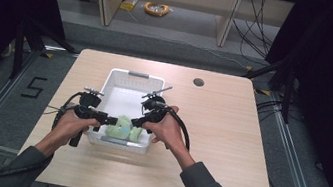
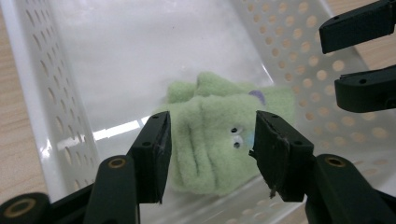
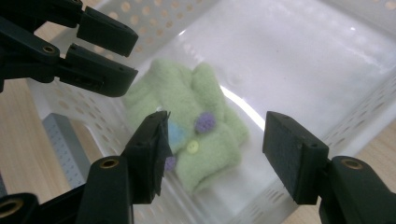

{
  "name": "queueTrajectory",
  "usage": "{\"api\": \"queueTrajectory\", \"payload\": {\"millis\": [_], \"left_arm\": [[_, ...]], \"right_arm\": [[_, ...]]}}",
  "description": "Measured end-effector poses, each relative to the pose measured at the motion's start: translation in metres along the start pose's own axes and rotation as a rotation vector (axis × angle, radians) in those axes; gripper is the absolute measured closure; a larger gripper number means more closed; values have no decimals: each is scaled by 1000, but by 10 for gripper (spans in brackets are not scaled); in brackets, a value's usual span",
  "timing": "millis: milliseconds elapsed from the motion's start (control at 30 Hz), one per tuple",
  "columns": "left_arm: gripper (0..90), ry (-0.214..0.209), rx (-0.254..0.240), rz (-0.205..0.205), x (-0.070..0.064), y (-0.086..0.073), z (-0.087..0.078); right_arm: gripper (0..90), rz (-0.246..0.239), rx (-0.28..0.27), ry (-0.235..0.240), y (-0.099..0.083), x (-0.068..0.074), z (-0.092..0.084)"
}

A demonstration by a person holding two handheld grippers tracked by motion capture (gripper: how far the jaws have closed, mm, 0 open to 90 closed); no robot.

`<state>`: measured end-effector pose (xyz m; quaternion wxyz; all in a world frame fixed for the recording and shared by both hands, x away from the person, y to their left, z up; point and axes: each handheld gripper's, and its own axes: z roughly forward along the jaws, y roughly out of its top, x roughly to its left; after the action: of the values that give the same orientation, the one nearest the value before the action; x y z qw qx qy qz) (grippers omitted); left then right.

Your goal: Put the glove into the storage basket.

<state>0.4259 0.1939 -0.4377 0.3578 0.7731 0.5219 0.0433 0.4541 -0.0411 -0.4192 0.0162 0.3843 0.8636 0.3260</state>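
Two grippers hover over the near end of the white basket (image 1: 111,78), one at each side of the green fleece garment (image 1: 123,128). Left gripper (image 2: 211,149): jaws apart, nothing pinched, garment lying below and beyond them. Right gripper (image 3: 212,154): also apart, pads clear of the fabric. Garment sits folded on the basket floor against the near wall, touching neither tool; purple and yellow buttons (image 3: 204,122) face up in the right gripper view, small eye details in the left gripper view. My read: this is a release after placing it, which is why both sets of jaws stand wide just above the cloth rather than on it. Basket sits mid-table on the wooden tabletop (image 1: 229,134), long axis running away from the person. Looks essentially done; next move is probably lifting clear without snagging fleece.
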Motion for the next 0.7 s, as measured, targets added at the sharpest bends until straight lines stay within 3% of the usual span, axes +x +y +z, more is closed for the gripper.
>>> {"api": "queueTrajectory", "payload": {"millis": [67,167,233,367,533,633,700], "left_arm": [[451,-17,-19,-3,-3,0,-3],[446,-14,-35,20,-8,-1,-9],[433,-14,-40,37,-12,-2,-13],[372,-33,-60,24,-20,-5,-16],[315,-46,-60,61,-31,-10,-21],[260,-77,-90,50,-39,-14,-23],[232,-80,-92,79,-43,-16,-26]], "right_arm": [[407,10,-10,0,-1,-1,-6],[401,-16,-47,22,-4,-4,-13],[393,-6,-51,20,-6,-4,-20],[388,-11,-79,24,-11,-8,-32],[373,-16,-107,36,-20,-10,-47],[371,-23,-123,32,-26,-13,-55],[369,-21,-136,46,-31,-15,-60]]}}
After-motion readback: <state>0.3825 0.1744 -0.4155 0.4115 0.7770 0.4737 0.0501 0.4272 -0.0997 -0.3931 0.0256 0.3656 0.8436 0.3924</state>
